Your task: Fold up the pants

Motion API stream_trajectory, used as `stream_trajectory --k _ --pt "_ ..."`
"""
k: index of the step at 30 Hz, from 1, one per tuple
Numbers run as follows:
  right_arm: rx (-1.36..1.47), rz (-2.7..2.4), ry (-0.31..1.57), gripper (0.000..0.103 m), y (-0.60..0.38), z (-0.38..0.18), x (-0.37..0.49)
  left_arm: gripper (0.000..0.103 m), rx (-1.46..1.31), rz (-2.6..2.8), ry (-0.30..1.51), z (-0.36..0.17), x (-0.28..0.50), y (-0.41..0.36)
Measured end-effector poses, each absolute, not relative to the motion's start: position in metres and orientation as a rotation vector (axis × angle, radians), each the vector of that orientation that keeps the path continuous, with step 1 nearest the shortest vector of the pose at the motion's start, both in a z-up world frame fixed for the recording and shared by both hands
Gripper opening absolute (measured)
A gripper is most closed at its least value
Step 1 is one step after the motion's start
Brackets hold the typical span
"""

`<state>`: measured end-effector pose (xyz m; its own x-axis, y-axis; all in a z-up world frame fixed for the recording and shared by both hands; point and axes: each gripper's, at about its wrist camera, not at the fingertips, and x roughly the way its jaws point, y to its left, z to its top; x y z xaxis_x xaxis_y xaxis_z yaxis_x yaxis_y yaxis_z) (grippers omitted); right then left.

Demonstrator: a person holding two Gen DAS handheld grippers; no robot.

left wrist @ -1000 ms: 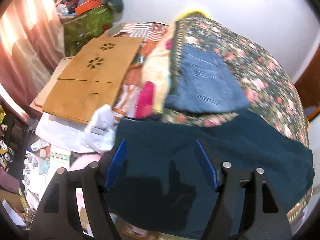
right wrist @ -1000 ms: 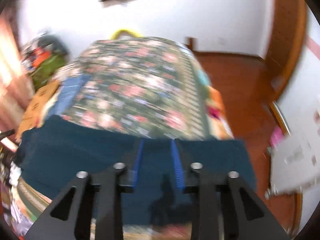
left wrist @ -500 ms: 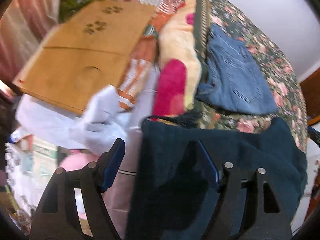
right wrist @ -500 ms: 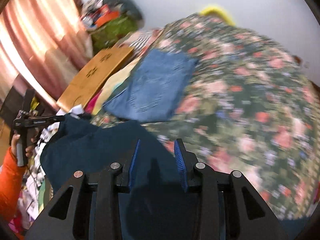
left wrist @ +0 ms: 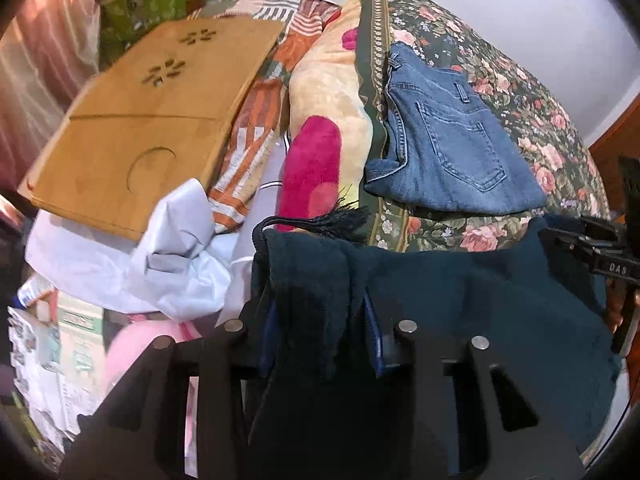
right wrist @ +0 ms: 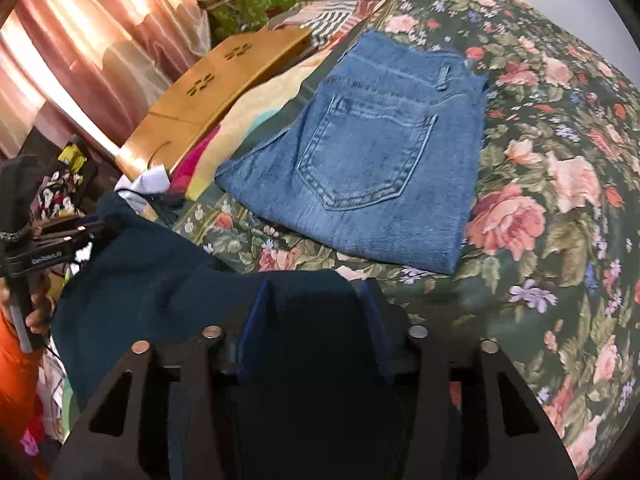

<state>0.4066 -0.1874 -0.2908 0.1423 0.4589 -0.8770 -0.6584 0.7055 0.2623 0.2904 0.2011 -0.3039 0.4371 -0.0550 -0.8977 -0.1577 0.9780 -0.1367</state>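
The dark teal pants (left wrist: pixel 460 300) hang over the near edge of the floral bed, bunched between both grippers. My left gripper (left wrist: pixel 320 328) is shut on a thick fold of the pants at their left end, by the black drawstring (left wrist: pixel 320 222). My right gripper (right wrist: pixel 316 320) is shut on the pants' other end (right wrist: pixel 160 276). The left gripper also shows at the left edge of the right wrist view (right wrist: pixel 52 248), and the right gripper at the right edge of the left wrist view (left wrist: pixel 600 248).
Folded blue jeans (right wrist: pixel 372 152) lie on the floral bedspread (right wrist: pixel 560 160) just beyond the pants. A wooden lap table (left wrist: pixel 140 120), a pink cloth (left wrist: pixel 312 168) and white fabric (left wrist: pixel 180 264) crowd the bed's left side. Curtains (right wrist: pixel 80 40) hang at far left.
My left gripper has closed on the pants' left end. My right gripper has swung left and carried its end over, so the pants are now bunched narrower.
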Motion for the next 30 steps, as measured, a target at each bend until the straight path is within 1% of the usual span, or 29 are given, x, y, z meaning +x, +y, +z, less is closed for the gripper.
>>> stream_trajectory --k 2,3,4,6,8,11,15,17,18,20,21,23,24,25,26,27,28,30 --pt "-0.210 0.818 1.173 0.043 -0.186 -0.290 0.407 0.036 -0.195 0.074 1.110 -0.302 0.287 0.201" --pt "-0.201 0.823 1.172 0.037 -0.187 -0.289 0.407 0.036 -0.181 0.085 1.101 -0.301 0.284 0.201" --pt "-0.201 0.829 1.176 0.026 -0.187 -0.289 0.407 0.036 -0.166 0.096 1.095 -0.299 0.283 0.201" --pt "-0.217 0.825 1.144 0.021 -0.188 -0.286 0.403 0.036 -0.132 0.125 1.080 -0.296 0.281 0.204" --pt "-0.234 0.804 1.085 0.011 -0.188 -0.281 0.397 0.036 -0.126 0.144 1.056 -0.290 0.281 0.209" --pt "-0.290 0.776 0.967 0.007 -0.186 -0.267 0.382 0.037 -0.128 0.148 1.029 -0.279 0.288 0.216" --pt "-0.326 0.705 0.956 0.007 -0.180 -0.267 0.384 0.037 -0.074 0.178 1.049 -0.286 0.309 0.209" --pt "-0.312 0.695 0.986 0.009 -0.181 -0.267 0.387 0.038 -0.063 0.182 1.087 -0.294 0.314 0.205" --pt "-0.292 0.683 1.002 0.012 -0.183 -0.263 0.388 0.039 -0.072 0.186 1.112 -0.297 0.315 0.205" --pt "-0.288 0.646 1.003 0.024 -0.191 -0.251 0.385 0.040 -0.119 0.182 1.117 -0.294 0.308 0.209" --pt "-0.289 0.648 0.996 0.027 -0.194 -0.247 0.381 0.042 -0.158 0.170 1.104 -0.287 0.300 0.212" --pt "-0.281 0.656 0.972 0.047 -0.205 -0.231 0.372 0.047 -0.171 0.168 1.082 -0.275 0.289 0.214" --pt "-0.269 0.648 0.948 0.050 -0.213 -0.221 0.364 0.053 -0.160 0.180 1.062 -0.264 0.279 0.214" --pt "-0.261 0.645 0.933 0.053 -0.218 -0.214 0.358 0.062 -0.151 0.187 1.049 -0.258 0.272 0.213" --pt "-0.258 0.643 0.923 0.053 -0.223 -0.207 0.352 0.067 -0.143 0.194 1.035 -0.251 0.265 0.212" --pt "-0.257 0.641 0.915 0.053 -0.230 -0.200 0.345 0.076 -0.139 0.197 1.019 -0.245 0.257 0.211" --pt "-0.256 0.640 0.909 0.053 -0.237 -0.194 0.339 0.082 -0.143 0.196 1.006 -0.239 0.246 0.210" --pt "-0.249 0.638 0.898 0.053 -0.252 -0.185 0.324 0.085 -0.172 0.180 1.007 -0.234 0.233 0.211"
